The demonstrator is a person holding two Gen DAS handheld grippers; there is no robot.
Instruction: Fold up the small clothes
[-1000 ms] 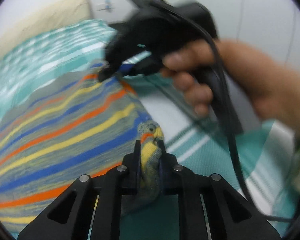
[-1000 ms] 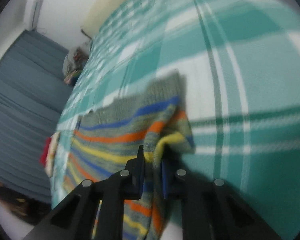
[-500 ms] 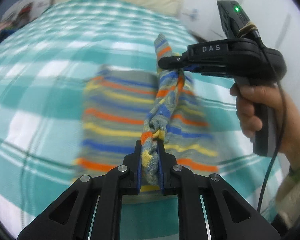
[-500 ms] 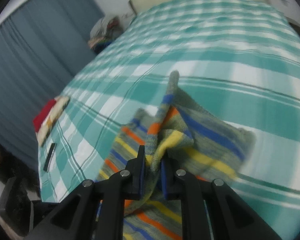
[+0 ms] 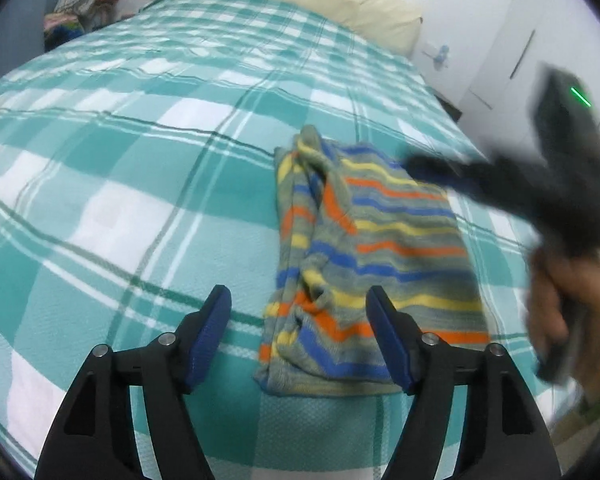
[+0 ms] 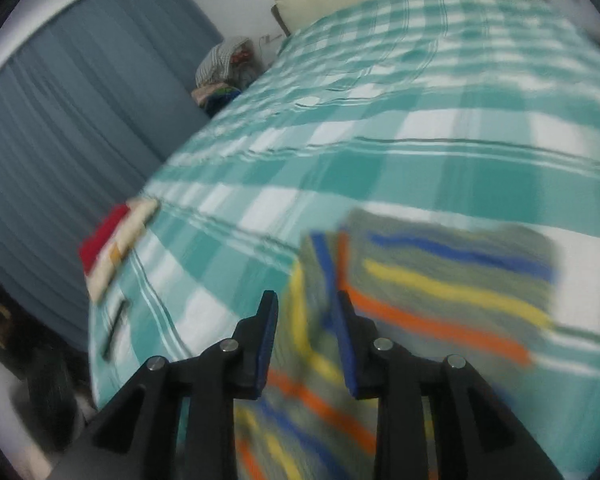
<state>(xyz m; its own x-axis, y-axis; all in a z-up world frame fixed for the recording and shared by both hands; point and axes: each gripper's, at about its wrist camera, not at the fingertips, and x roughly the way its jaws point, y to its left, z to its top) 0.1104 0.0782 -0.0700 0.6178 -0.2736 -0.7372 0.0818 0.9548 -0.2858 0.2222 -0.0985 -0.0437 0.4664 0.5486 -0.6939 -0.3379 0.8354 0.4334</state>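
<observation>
Now striped garment (image 5: 364, 256) laid folded on plaid bedspread (image 5: 140, 184); left gripper (image 5: 298, 308) opening, unclamped; right gripper (image 6: 306, 312) at 3 o'clock, opening, nothing pinched.

Striped garment (image 6: 440, 292): in your right wrist view it smears with motion, so you cannot read its folds, and its near end runs off the bottom edge
Right gripper (image 5: 420, 168): in your left wrist view it is a dark blur at the right, its jaws unreadable
Your right hand (image 5: 568, 300): blurred, partly cut by the right edge
Far-left pile (image 5: 84, 4): too small to identify
</observation>
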